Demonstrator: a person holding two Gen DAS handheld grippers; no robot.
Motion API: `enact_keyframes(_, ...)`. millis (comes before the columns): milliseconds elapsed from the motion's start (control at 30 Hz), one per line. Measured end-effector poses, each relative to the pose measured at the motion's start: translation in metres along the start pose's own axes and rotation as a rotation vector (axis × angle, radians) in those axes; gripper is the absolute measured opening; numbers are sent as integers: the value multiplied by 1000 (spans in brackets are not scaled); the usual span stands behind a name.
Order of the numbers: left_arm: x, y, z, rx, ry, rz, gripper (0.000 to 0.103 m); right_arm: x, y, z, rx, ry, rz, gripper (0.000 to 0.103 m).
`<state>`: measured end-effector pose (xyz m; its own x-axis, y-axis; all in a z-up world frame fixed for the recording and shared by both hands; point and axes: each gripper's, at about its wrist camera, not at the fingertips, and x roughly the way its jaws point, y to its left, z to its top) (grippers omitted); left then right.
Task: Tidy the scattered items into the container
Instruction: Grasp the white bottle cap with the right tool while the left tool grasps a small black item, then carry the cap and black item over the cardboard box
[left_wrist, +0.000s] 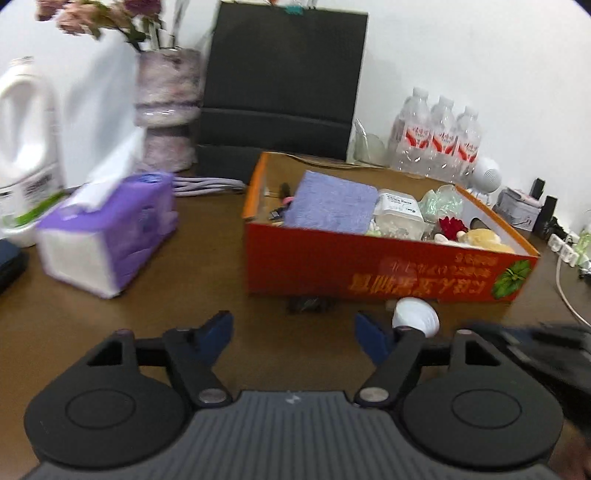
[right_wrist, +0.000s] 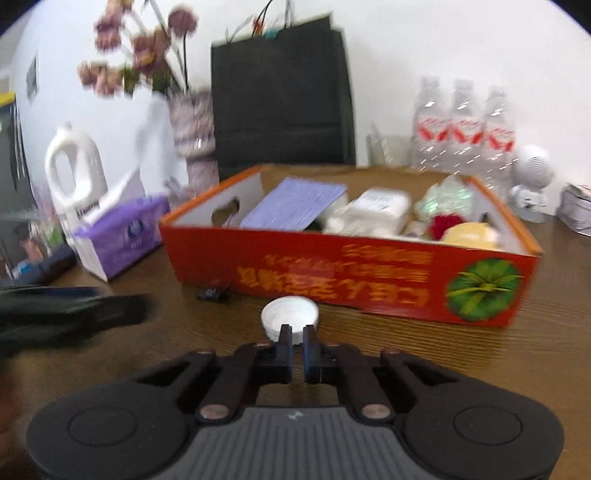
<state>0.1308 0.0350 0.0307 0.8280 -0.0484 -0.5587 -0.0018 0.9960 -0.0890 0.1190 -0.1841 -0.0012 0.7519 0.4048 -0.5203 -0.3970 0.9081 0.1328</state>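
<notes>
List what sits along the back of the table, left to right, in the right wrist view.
Detergent jug → tissue pack → vase → black bag → water bottles → white round gadget.

Printed cardboard box (right_wrist: 351, 273) on a wood-grain table (right_wrist: 406, 343) — ribbed white plastic cap (right_wrist: 289, 317).

orange box (left_wrist: 369, 266) wall ahead, tissue pack (left_wrist: 110, 229) left, bare table (left_wrist: 184, 314) between

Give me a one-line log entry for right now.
left gripper: open, empty | right gripper: shut on white cap | black clip: on table by orange box
</notes>
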Motion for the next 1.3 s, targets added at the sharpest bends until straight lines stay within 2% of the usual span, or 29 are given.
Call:
enact_keyframes(100,25,-13,4,36,10,30,70,-13,-11,-6,14,-18,0,12)
enact_keyframes(133,31,-15,4,33,20,36,67,-14,-13,-7,19,-16,-1,21)
enact_keyframes(167,36,-15,5,21,32,36,67,-15,-16,-7,31,-16,2,38)
enact_keyframes(233,45,-15,8,-2,52,23,64,-14,-18,-6,42,-16,11,55)
enact_keyframes(367,52,-13,9,-21,54,42,54,-8,-13,-9,16,17,31,55)
enact_keyframes(400,53,-12,9,-26,60,34,46,-7,-11,-10,9,22,31,55)
enact_keyframes(467,54,-13,8,-18,57,30,43,-5,-7,-11,-5,27,29,57)
enact_keyframes(533,53,-14,7,-4,56,30,29,-4,-7,-12,-12,34,31,58)
enact_keyframes(633,53,-15,6,6,50,31,23,-1,-6,-12,-13,45,27,58)
enact_keyframes(900,43,-8,2,-17,54,9,19,20,5,5,-29,47,-4,58)
enact_keyframes(1100,35,-2,2,-43,68,1,18,52,14,14,-7,84,-82,58)
enact_keyframes(1133,33,-2,2,-41,63,0,18,55,15,15,-5,84,-88,56)
enact_keyframes(1200,27,-4,2,-32,47,-1,18,58,18,15,-20,84,-100,42)
enact_keyframes(1233,24,-6,2,-25,35,-2,18,57,20,15,-29,83,-103,39)
enact_keyframes(1300,15,-11,0,-5,1,5,18,53,22,13,-35,82,-113,39)
